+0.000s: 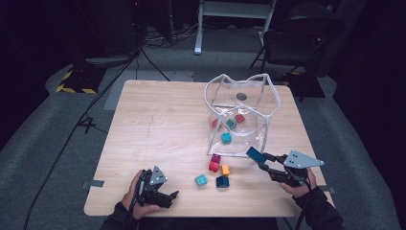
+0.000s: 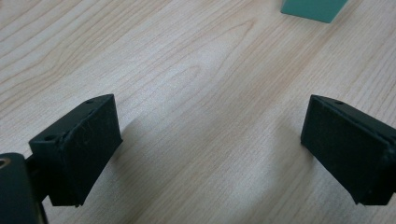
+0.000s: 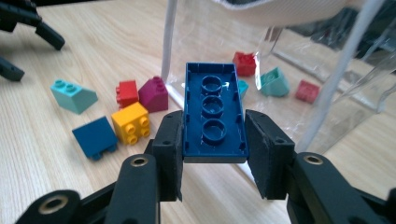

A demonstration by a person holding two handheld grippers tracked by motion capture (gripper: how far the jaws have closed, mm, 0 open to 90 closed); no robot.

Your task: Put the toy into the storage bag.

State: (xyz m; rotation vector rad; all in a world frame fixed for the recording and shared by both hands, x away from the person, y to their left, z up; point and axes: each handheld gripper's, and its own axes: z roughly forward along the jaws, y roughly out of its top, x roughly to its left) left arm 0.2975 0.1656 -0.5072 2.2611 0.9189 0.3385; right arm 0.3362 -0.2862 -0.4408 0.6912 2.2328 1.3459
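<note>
On the near right of the pale wooden table (image 1: pixel 158 120), the right gripper (image 1: pixel 262 161) has its jaws pressed against the long sides of a flat dark blue plastic brick (image 3: pixel 214 113), hollow underside facing its own camera, and holds it clear of the tabletop just short of the clear soft plastic bin with white-edged rim (image 1: pixel 265 88). The bin stands on the far right half of the table, its walls sagging inward.

Judging by how things lie, the work is putting the loose bricks into the bin, and it is partly done. Inside the bin lie about four pieces: a red brick (image 1: pixel 240 118), a teal one (image 1: pixel 231 123), another teal one nearer the front wall (image 1: pixel 226 138), and a reddish piece (image 1: pixel 215 123) that is hard to make out through the plastic from above.

Five bricks are left on the table in front of the bin: a magenta brick (image 1: pixel 216 158) touching a red brick (image 1: pixel 213 166), an orange brick (image 1: pixel 225 169), a dark blue sloped brick (image 1: pixel 222 181) and a light teal sloped brick (image 1: pixel 201 180) a little apart to the left.

The left gripper (image 1: pixel 168 196) rests low at the near left edge, jaws spread wide with only bare wood between them, holding nothing; the teal sloped brick (image 2: pixel 314 9) lies ahead of it.

The blue brick has yet to go over the rim, then the five loose ones follow.
</note>
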